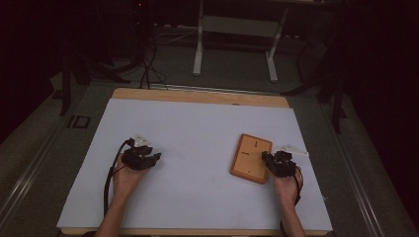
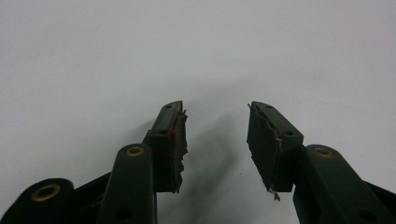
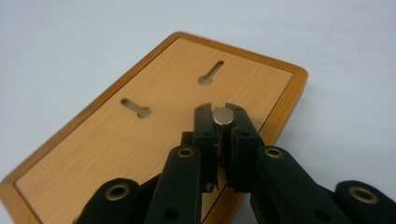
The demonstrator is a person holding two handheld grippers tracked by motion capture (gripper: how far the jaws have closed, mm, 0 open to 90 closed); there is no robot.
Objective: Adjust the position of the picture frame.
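Gripping a small metal pin [image 3: 222,115] upright between its closed jaws, the right gripper [image 3: 222,122] hangs over the near end of a wooden board [image 3: 154,121] with two keyhole slots [image 3: 136,107], both lying ahead of the claw tips. Seating the pin well probably means keeping it vertical and lining it over a slot's round end before lowering. Well apart, the left gripper [image 2: 215,135] rests with jaws spread and empty over the white table [image 2: 196,51].

The left gripper [image 2: 215,140] rises from the bottom of the frame, jaws apart, over a plain white surface [image 2: 196,46].
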